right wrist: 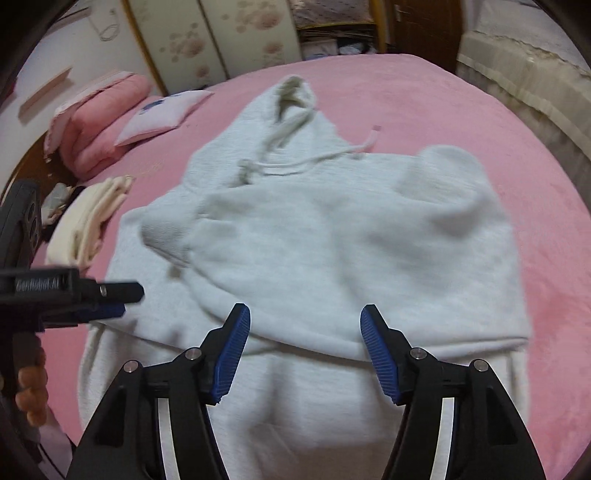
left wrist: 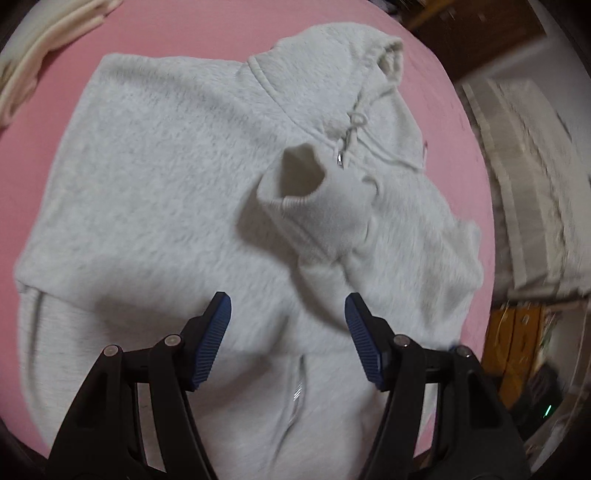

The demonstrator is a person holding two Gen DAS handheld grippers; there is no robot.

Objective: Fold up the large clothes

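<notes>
Hoodie (left wrist: 155,192), pale grey, zip-fronted, lies spread on the pink bed cover (left wrist: 177,33); we take it as our landmark.

Left wrist view: left gripper (left wrist: 288,336) hangs above the hoodie's lower front, fingers wide, nothing between the pads. One sleeve is folded across the chest, its cuff (left wrist: 299,177) standing open beside the zip pull (left wrist: 339,158). Hood (left wrist: 354,62) points away from us, drawstring loose. Bare pink cover borders the hoodie's far and left sides; a folded cream cloth (left wrist: 40,59) sits beyond its far left corner.

Right wrist view: right gripper (right wrist: 306,350) is poised over the folded-over edge (right wrist: 314,341) across the hoodie's body, fingers wide and empty. We see the left gripper (right wrist: 114,295) at the hoodie's left edge, a hand below it.

Risks, as we judge them: the raised cuff could unroll if the body is lifted sharply; pinching only the top layer would leave the under layer dragging; the drawstring (right wrist: 295,162) may trail out of the fold.

Room: plenty of open cover right of and beyond the hoodie; pink pillows (right wrist: 99,122) and the cream cloth (right wrist: 88,221) crowd its left side.
</notes>
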